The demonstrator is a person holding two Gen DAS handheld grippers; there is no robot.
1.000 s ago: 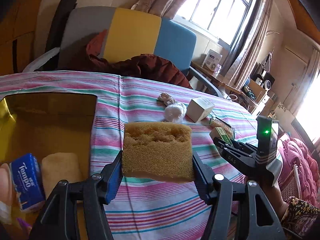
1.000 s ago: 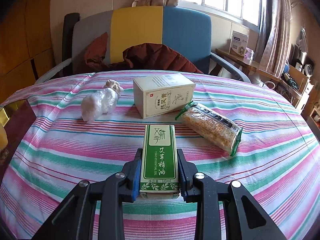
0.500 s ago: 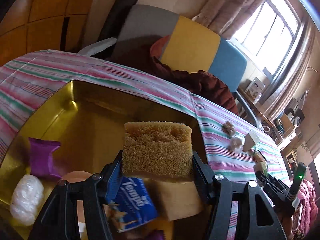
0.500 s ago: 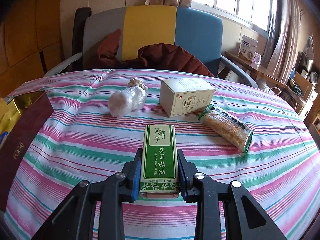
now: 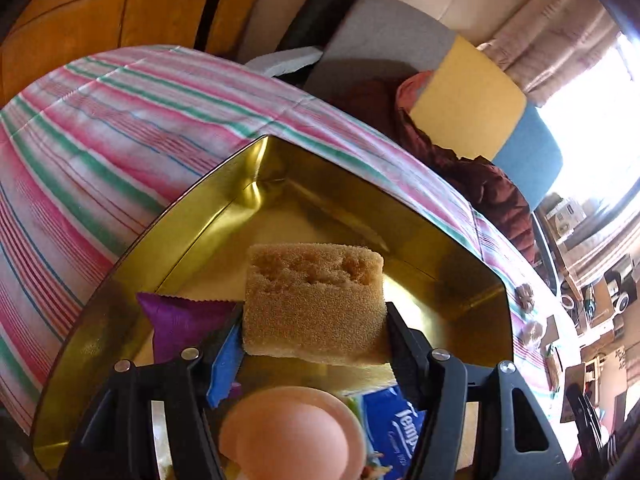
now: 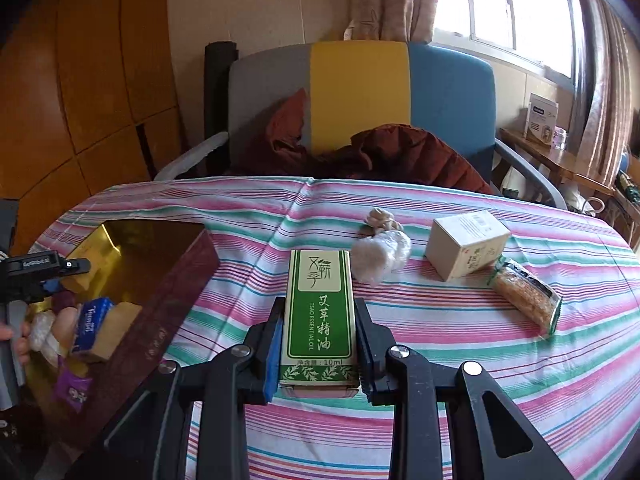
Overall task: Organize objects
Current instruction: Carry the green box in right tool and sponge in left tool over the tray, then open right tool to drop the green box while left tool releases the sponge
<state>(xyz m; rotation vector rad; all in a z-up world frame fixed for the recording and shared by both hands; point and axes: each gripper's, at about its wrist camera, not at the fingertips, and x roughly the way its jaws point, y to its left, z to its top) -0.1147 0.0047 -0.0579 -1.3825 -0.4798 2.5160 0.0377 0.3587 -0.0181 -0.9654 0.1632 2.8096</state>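
Sponge over the gold box, my left jaws letting go; green carton clamped in my right.

A second ago my left gripper [image 5: 314, 344] held the sponge [image 5: 314, 304] over the striped tablecloth [image 5: 120, 128]; now it hangs above the gold box [image 5: 224, 216] in the frame's middle, and the jaws are opening: the left pad has drawn clear of the sponge, which hides the right pad. I judge the drop is under way and the carton goes next. My right gripper [image 6: 318, 344] is closed firmly on the green essential-oil carton [image 6: 320, 312], raised over the cloth, the box at lower left. In the left view a pink round thing [image 5: 288, 440], blurred and cut off, blocks the box floor under the sponge; the tissue pack [image 5: 392, 428] is half hidden.
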